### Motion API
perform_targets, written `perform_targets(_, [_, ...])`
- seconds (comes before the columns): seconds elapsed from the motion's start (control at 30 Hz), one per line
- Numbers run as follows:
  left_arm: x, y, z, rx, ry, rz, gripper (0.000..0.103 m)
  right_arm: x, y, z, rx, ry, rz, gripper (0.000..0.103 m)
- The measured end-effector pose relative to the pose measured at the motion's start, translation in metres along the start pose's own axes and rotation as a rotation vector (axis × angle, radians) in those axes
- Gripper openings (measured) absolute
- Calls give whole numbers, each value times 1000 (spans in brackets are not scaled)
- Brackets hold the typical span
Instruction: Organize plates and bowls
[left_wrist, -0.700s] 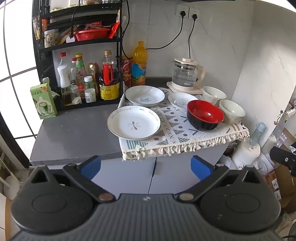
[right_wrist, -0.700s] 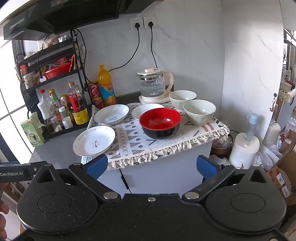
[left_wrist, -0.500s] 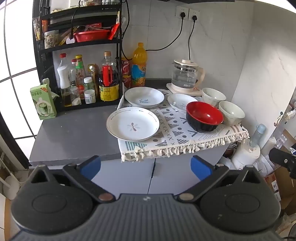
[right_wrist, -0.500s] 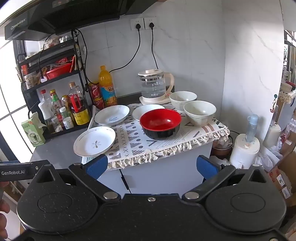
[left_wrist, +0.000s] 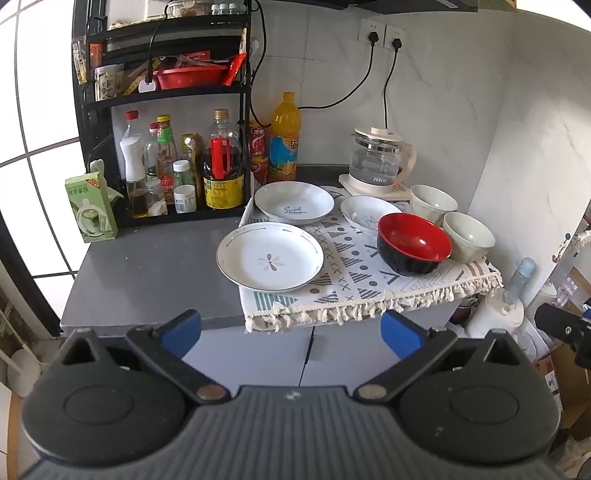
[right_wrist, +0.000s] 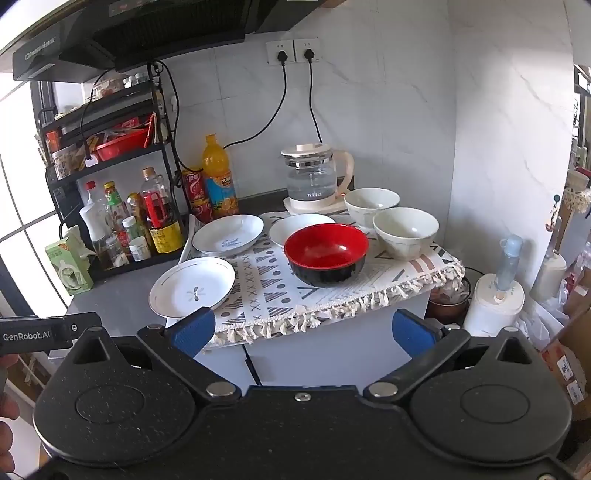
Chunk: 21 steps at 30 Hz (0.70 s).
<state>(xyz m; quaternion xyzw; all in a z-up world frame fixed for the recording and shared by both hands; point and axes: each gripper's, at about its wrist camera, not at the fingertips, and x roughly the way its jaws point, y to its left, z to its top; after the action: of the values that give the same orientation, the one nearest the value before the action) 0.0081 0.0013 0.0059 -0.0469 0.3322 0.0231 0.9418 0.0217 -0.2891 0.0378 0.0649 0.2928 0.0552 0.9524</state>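
Note:
Three white plates sit on a patterned cloth (left_wrist: 354, 273): a near one with a flower mark (left_wrist: 269, 260) (right_wrist: 192, 286), one with blue lettering (left_wrist: 294, 203) (right_wrist: 228, 234), and a smaller one (left_wrist: 367, 213) (right_wrist: 301, 229) behind a red-and-black bowl (left_wrist: 413, 245) (right_wrist: 326, 254). Two white bowls (left_wrist: 467, 236) (left_wrist: 432, 201) (right_wrist: 405, 230) (right_wrist: 371, 205) stand at the right. My left gripper (left_wrist: 291, 332) and right gripper (right_wrist: 301, 328) are both open and empty, held in front of and below the counter edge.
A black rack (left_wrist: 162, 110) with bottles and a green carton (left_wrist: 90, 206) stand at the left on the grey counter (left_wrist: 147, 273). An orange bottle (left_wrist: 284, 144) and glass kettle (left_wrist: 376, 162) stand at the back wall. A paper roll (right_wrist: 493, 302) stands at the right.
Both grippers have drifted slightly, so the counter sits a little differently in each view. The dishes have not moved and both grippers stay open.

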Motion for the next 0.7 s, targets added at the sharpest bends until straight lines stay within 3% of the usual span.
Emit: perform_targets(0.7, [10,-2,6,-8,13,4,102,9,2,0,-7,14,-11,103])
